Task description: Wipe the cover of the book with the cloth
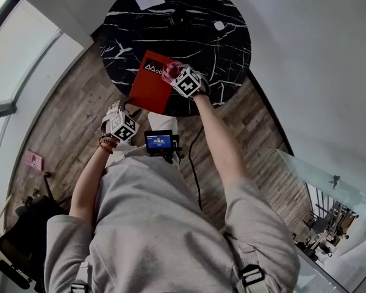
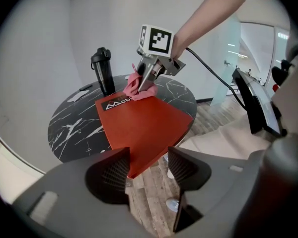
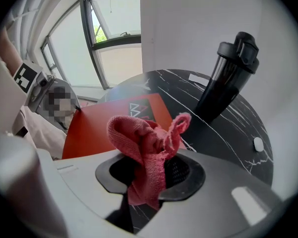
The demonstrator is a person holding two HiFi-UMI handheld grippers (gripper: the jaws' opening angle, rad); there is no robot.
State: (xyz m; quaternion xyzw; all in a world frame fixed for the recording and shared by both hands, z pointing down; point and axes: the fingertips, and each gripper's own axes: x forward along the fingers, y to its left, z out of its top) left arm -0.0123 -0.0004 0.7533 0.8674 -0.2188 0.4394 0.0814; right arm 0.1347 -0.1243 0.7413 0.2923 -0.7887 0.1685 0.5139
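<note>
From above, my right tongs (image 1: pixel 172 73) sit over the far corner of the red book (image 1: pixel 149 85), clenched on the pink cloth (image 1: pixel 169 69). My left tongs (image 1: pixel 123 110) hang just short of the book's near edge, off the black table (image 1: pixel 213 35).

Along my left tongs, the jaws stand released. The book's near corner shows in the gap, but nothing pinches it. That corner juts past the table rim over the floor (image 2: pixel 149 190), so I judge a hard stroke towards me could slide or tip the book off.

Along my right tongs, the cloth is nipped as a bunched wad, with loose ends flopping ahead of the jaws. If it drags on the cover it may pull free. The bottle (image 3: pixel 231 73) stands just beyond the book, so a long stroke away could knock it.
</note>
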